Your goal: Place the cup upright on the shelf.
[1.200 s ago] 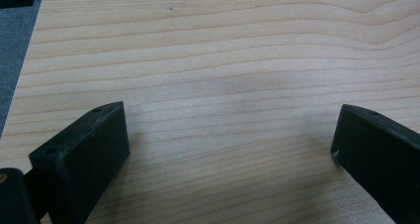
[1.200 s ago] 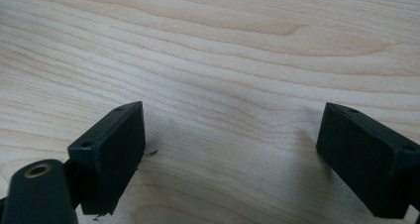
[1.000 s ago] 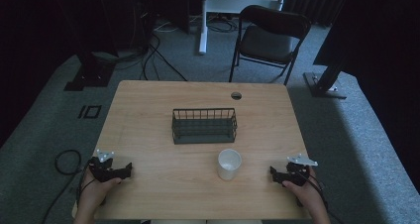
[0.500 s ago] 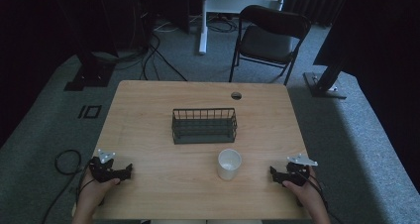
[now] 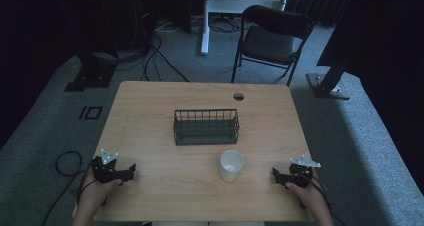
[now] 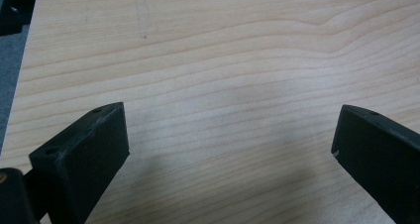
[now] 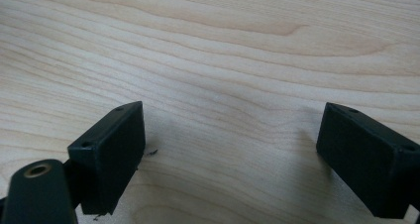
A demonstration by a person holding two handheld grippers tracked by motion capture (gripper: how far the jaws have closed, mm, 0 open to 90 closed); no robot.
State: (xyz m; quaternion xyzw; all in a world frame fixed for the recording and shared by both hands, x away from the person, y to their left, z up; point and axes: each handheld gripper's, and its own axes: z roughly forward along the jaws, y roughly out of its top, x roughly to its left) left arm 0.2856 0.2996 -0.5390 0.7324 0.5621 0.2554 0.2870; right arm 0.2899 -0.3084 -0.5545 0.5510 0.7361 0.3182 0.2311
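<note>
Both hand-held grippers parked, nothing picked up yet.

We judge this the start: our left hand-held gripper (image 5: 131,171) and right hand-held gripper (image 5: 275,174) rest at the near corners of the worktop (image 5: 150,116), jaws wide and empty. Next we reach for the 1 white cup (image 5: 231,165), near-centre, just in front of the 1 wire basket (image 5: 206,127). We count 2 grippers.

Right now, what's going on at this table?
A person sits at a wooden table with a two-jaw gripper in each hand. The left gripper and right gripper rest near the front corners, jaws open, holding nothing. Between them stands a white cup, upright and untouched, closer to the right gripper. Behind it sits a dark wire basket, which looks empty. Nothing has been picked up yet.
</note>
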